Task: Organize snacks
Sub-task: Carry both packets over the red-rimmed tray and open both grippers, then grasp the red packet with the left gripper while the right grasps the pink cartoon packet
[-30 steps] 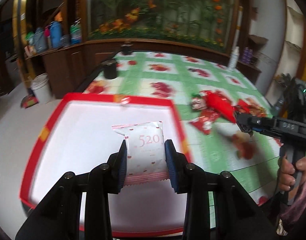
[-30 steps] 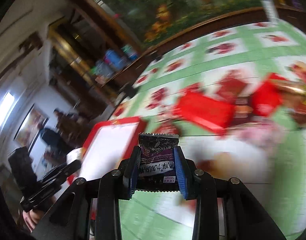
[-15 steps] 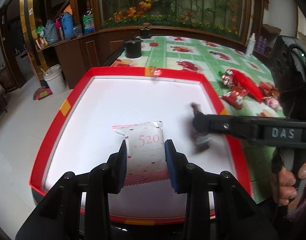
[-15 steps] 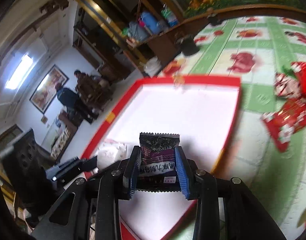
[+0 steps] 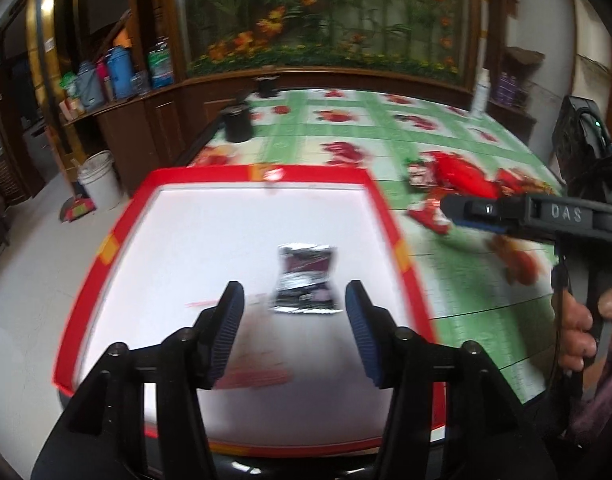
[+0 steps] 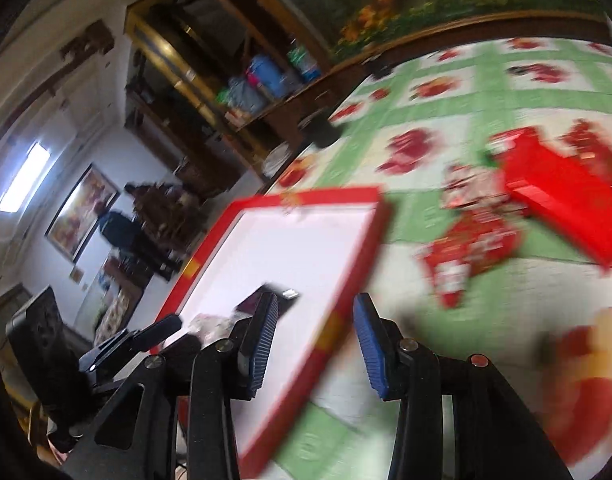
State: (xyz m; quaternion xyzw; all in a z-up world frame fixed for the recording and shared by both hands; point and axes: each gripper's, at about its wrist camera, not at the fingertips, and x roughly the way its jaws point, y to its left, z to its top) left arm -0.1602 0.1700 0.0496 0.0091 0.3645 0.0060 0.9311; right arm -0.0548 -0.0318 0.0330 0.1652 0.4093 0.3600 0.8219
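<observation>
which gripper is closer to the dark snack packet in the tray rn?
Left. The left gripper hangs right over the dark packet; the right gripper is out past the tray rim.

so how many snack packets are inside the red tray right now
2: a dark purple packet lying mid-tray, and a blurred white-pink packet nearer, below the left gripper. None looks hidden.

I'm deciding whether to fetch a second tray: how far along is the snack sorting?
Done: a dark purple snack packet lies in the red-rimmed tray, with a blurred white-and-pink packet near the left hand-held gripper. In hand: nothing; both grippers' jaws are opening and empty, the right hand-held gripper at the tray's edge. Left: the red snack packets on the tablecloth.
</observation>
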